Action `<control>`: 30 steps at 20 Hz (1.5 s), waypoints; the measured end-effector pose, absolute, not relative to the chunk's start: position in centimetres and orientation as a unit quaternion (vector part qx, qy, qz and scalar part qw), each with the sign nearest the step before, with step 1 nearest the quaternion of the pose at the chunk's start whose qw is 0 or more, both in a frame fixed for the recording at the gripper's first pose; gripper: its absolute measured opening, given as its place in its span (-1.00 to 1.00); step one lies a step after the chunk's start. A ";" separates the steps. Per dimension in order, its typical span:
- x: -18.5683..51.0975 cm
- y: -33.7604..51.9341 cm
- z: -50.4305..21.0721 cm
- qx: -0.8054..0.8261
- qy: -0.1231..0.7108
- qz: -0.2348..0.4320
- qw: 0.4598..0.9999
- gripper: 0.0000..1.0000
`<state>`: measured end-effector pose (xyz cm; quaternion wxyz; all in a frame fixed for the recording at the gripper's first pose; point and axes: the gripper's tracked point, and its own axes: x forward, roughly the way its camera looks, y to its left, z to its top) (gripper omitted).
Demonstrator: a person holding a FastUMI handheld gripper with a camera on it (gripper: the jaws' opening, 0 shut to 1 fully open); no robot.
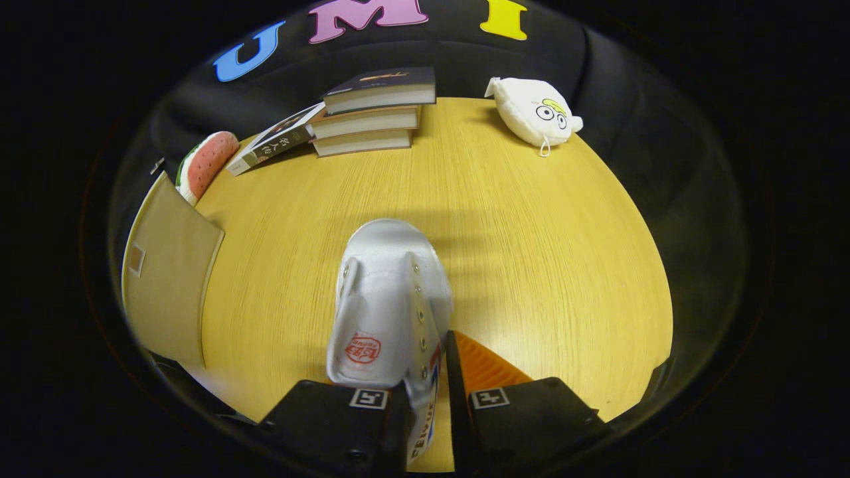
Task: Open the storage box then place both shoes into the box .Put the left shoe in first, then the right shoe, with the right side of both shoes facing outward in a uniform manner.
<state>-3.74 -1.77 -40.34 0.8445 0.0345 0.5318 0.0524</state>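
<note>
Shoe (388, 299), a white canvas high-top, hangs in the gripper (425, 398) over the wooden counter (531, 232), toe pointing away from the fingers and toward the stack of books (372, 109). The jaws are closed on the shoe's collar: the eyelet flap and side wall are pinched between the two fingers, with the tongue and its red stamp standing just to the left of the grip. Storage box (169, 279) stands to the left of the shoe, its tan flap up and facing the counter; its interior cannot be seen from here, so whether one shoe is already inside cannot be told. A white plush toy (534, 113) sits well apart at the far right, and a watermelon-slice cushion (206, 162) lies beyond the box. Judgement: the step in hand is carrying the shoe to the box. To do it well, the grip should stay firm on the thin canvas, the shoe should be swung left clear of the flap, turned so its right side faces outward, and lowered level before release.
</note>
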 end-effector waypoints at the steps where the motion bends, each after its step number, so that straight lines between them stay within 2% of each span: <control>1: -3.6 -2.1 -40.2 0.039 0.529 0.044 0.847 -0.49; 2: -3.6 -2.1 -40.3 0.046 0.529 0.046 0.846 -0.74; 6: -3.9 -2.3 -40.0 0.089 0.543 0.030 0.834 -0.89; 30: -3.9 1.1 -29.2 0.154 0.477 0.029 0.865 -0.89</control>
